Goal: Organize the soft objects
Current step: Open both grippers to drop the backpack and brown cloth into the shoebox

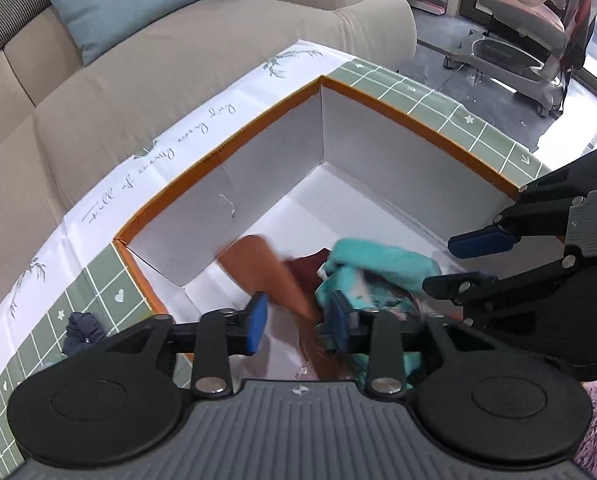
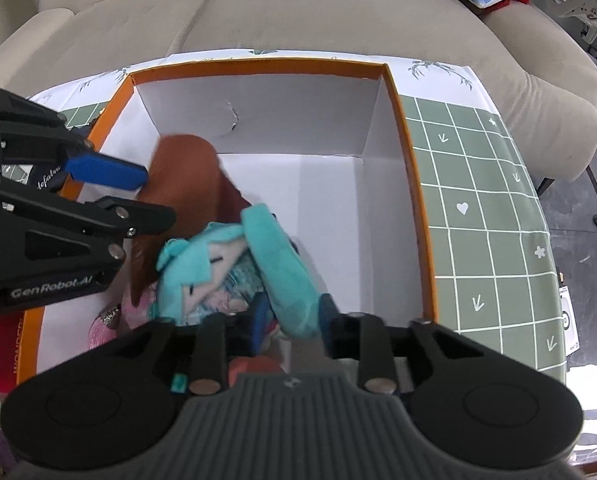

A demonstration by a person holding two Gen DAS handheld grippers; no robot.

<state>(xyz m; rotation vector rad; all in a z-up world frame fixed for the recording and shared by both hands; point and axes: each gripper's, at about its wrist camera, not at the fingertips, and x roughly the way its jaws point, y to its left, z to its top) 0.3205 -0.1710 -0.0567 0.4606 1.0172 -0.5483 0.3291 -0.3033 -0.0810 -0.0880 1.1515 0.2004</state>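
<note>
An orange-rimmed white box (image 1: 266, 160) (image 2: 410, 152) stands on the table. Inside it lie a teal-haired plush doll (image 2: 202, 272) (image 1: 378, 264) and a brown-haired doll (image 2: 186, 176) (image 1: 266, 268), partly blurred. My right gripper (image 2: 292, 314) has its blue pads around a teal hair tail (image 2: 282, 264) of the plush doll. My left gripper (image 1: 298, 320) is open over the brown hair, its pads apart on either side of it. The left gripper also shows in the right wrist view (image 2: 138, 196), open, and the right gripper in the left wrist view (image 1: 442, 264).
A green-checked and white tablecloth (image 2: 486, 240) covers the table. A beige sofa (image 1: 178, 72) with a light blue cushion (image 1: 114, 4) stands behind it. A dark fabric item (image 1: 84, 332) lies on the cloth left of the box. A chair base (image 1: 514, 52) stands at the far right.
</note>
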